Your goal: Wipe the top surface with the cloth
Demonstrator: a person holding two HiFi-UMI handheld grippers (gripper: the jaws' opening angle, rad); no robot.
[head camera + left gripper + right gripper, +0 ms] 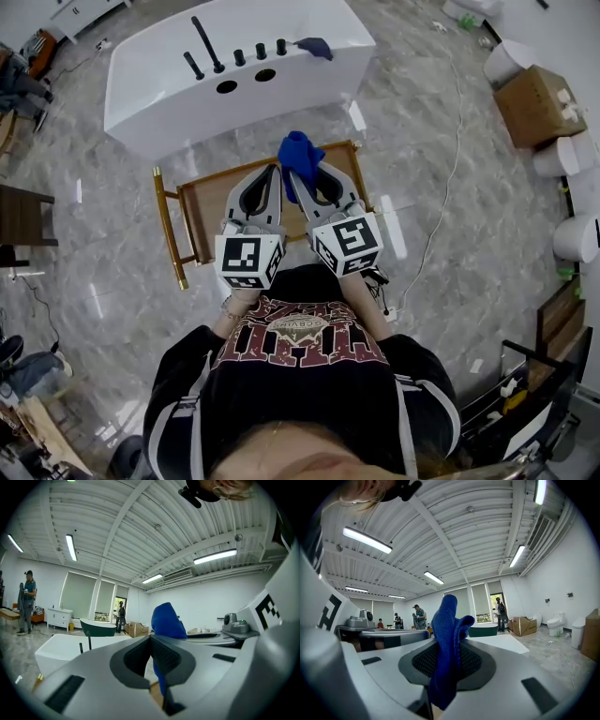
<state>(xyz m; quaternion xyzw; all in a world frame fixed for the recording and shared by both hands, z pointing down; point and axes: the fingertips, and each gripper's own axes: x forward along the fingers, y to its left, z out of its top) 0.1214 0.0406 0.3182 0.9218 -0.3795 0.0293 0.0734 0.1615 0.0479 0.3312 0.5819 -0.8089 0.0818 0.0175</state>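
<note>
Just past the person's black shirt (300,375), two grippers were held side by side above one wooden frame (202,202). The right gripper (292,174) had its fingers clamped on one blue cloth (300,152); the left gripper (274,170) had its fingers together, empty. Beyond, the white top surface (159,84) carried five black fittings (208,42) and two round holes (227,86)

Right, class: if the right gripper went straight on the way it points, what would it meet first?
Probably the white tub ahead; the right gripper, shut on the cloth, aims toward it, though depth is unclear.
</note>
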